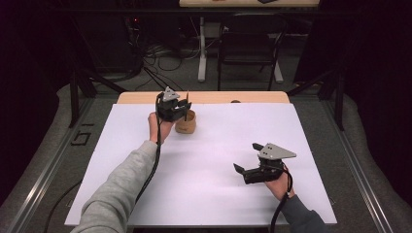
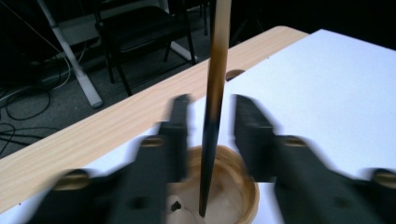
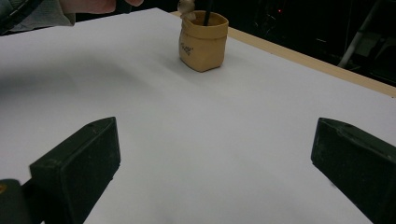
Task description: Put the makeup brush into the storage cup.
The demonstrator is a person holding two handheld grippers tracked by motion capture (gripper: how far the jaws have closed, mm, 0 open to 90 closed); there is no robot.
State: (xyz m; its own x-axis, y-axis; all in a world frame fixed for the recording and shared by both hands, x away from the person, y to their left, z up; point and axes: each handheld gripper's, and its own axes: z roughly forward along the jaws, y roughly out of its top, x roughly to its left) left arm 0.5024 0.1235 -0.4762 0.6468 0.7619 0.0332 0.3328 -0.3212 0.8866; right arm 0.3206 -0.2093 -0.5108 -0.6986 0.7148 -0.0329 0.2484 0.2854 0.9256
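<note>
Hovering over a small tan pot (image 1: 186, 122) near the far edge of the white tabletop (image 1: 209, 194): left tool (image 1: 180, 110), held in the left hand (image 1: 160, 127), grey sleeve trailing back toward the near edge. Thin dark stick (image 2: 214, 112) standing upright in the pot, lower end inside the pot's mouth, upper part paler and running out of the top of the left gripper view. Jaws of the left tool set one on either side of the stick, a clear gap on each side, not touching it; part open, nothing gripped. Slight motion blur on those jaws. Pot seen in the right gripper view as a soft, paper-like container with a rolled rim and a faint mark on its side; small pale rounded item (image 3: 185, 6) at the rim beside the stick, identity unclear. Right tool (image 1: 248, 171) well apart from the pot, toward the near right of the tabletop, held low in the right hand (image 1: 278, 183); jaws spread wide, empty, bare white surface between them. Strip of pale wood (image 1: 204, 97) just beyond the pot.
</note>
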